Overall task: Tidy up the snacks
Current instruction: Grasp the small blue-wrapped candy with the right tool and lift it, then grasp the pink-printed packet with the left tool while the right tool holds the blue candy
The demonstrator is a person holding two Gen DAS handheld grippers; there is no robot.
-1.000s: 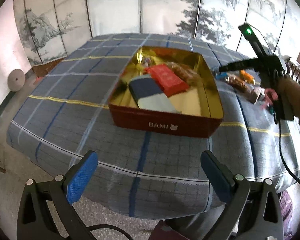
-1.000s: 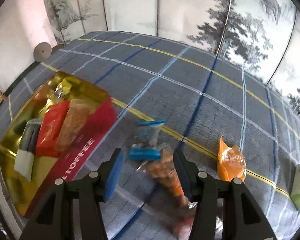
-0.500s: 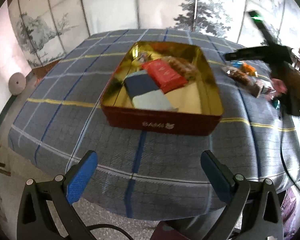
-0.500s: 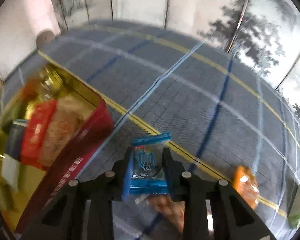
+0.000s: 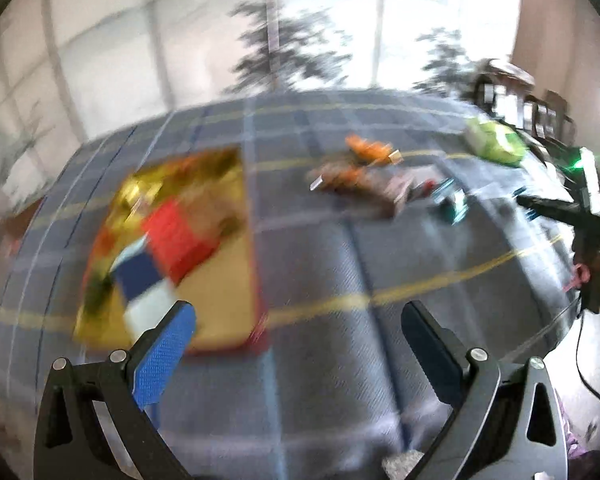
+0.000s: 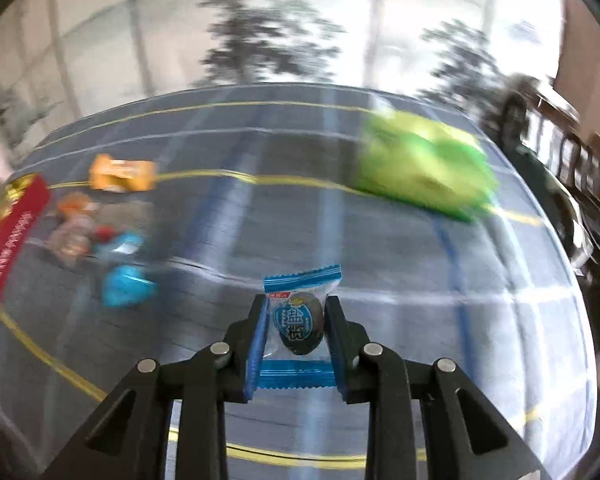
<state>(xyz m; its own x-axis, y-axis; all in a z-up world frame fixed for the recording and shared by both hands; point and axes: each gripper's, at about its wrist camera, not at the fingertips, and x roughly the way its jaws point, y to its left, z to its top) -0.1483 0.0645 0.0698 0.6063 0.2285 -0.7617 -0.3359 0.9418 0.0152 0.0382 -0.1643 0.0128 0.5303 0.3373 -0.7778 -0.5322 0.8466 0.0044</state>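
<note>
A blue-edged clear packet (image 6: 298,320) with a dark round sweet inside stands upright, pinched between the right tongs (image 6: 296,344). The red tin (image 5: 172,252) with a gold lining lies open, holding red, navy and white packs. An orange packet (image 6: 122,176), a green bag (image 6: 420,168) and small blurred wrappers (image 5: 372,184) lie loose on the counter (image 5: 340,260).

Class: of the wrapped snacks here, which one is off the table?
The blue-and-clear wrapped dark candy, pinched in the right tongs; the green, orange and other blue packets lie on the checked cloth.
</note>
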